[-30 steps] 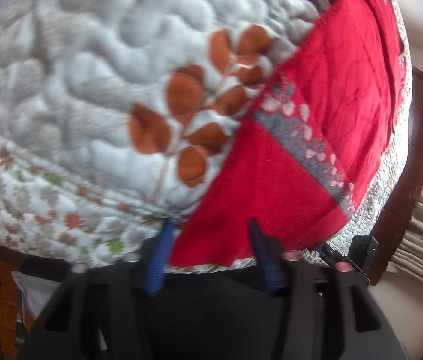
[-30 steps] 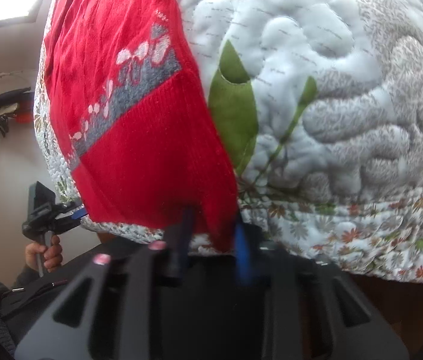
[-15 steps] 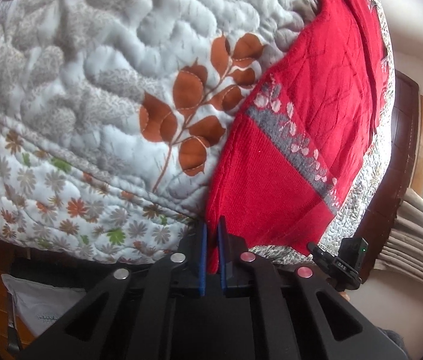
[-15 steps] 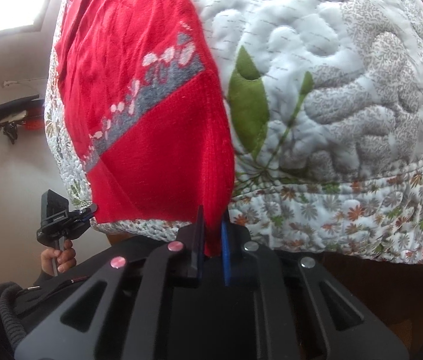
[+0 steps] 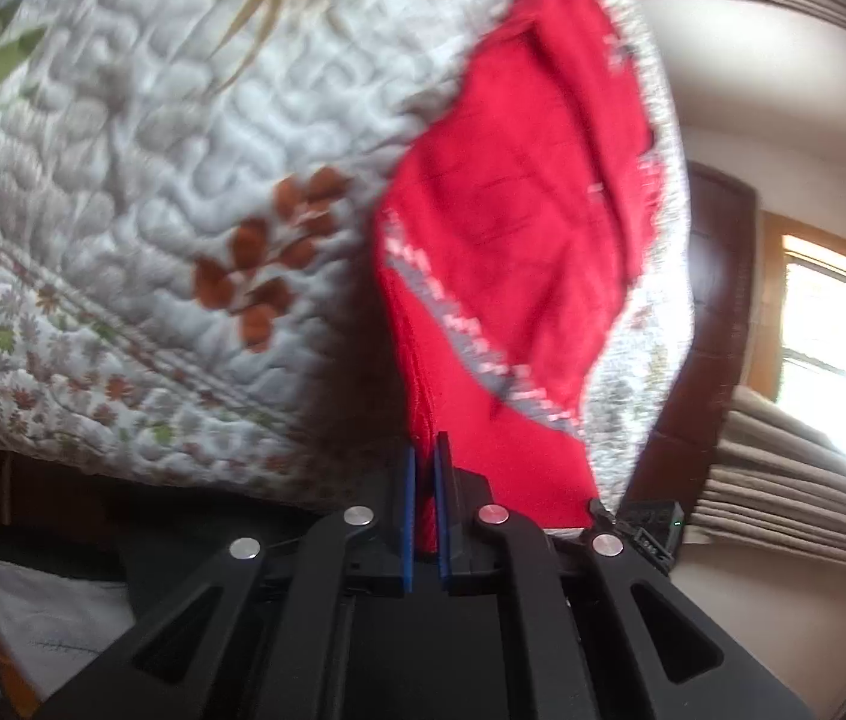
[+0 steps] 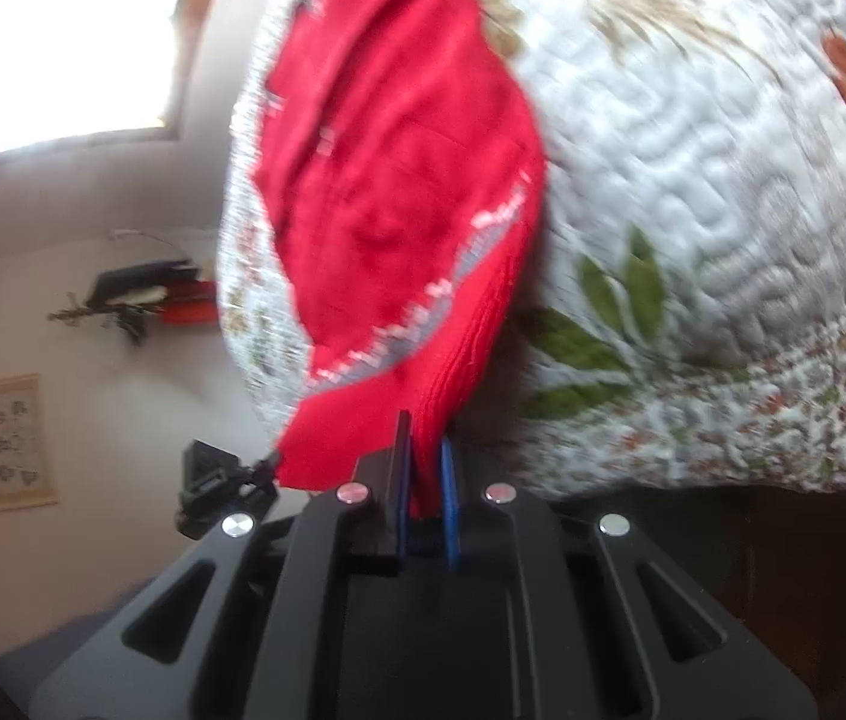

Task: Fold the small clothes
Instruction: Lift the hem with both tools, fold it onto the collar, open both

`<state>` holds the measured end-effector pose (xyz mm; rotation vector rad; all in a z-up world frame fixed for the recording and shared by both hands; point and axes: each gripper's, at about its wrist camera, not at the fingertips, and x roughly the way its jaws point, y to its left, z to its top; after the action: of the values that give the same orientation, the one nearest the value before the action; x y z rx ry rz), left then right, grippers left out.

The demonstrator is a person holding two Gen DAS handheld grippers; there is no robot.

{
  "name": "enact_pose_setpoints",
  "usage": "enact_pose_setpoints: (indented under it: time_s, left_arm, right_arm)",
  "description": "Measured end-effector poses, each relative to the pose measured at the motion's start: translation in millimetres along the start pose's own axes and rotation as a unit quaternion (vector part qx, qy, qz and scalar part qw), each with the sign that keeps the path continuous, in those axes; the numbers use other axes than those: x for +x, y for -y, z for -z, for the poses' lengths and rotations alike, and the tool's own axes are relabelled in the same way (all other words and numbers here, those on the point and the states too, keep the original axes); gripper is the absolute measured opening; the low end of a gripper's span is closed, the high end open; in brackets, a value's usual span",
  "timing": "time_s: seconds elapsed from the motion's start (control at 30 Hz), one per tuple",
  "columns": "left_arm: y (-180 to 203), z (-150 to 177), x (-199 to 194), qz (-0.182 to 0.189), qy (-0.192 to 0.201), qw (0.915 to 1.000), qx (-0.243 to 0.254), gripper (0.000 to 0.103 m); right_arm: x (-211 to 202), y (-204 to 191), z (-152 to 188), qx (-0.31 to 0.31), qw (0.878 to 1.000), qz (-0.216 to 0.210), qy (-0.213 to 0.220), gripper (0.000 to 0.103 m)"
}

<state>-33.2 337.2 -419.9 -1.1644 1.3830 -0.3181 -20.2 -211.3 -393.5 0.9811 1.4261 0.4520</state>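
Left wrist view: the left gripper [image 5: 424, 468] now lifts the red sweater [image 5: 519, 198] hem off the quilt [image 5: 153, 150], pinching it; right gripper [image 6: 423, 462] likewise. Its length runs away across the bed.

Red garment [image 5: 519, 192]: matt ribbed knit, seemingly wool. Bedspread [image 5: 153, 138]: puffy quilted cloth. Gripper [image 5: 423, 450]: matt black plastic.

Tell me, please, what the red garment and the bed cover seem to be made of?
Red garment: probably knitted wool or acrylic; matte, fine ribs near the edge, woven-in grey-and-white band. Bed cover: apparently quilted cotton; puffy stitched swirls, printed leaves.
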Motion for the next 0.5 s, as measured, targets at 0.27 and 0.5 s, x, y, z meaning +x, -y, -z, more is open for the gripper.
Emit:
enact_pose_setpoints:
  time_s: [0.27,0.5]
  left_arm:
    - [42,-9,-34,0.048,0.04,0.9978,0.023,0.005]
    - [80,-36,-48,0.093,0.063,0.9933,0.027,0.005]
  right_arm:
    - [-27,-48,-29,-0.025,0.998,-0.055,0.026,0.007]
    - [-44,-72,-55,-0.017,0.993,-0.1,0.052,0.007]
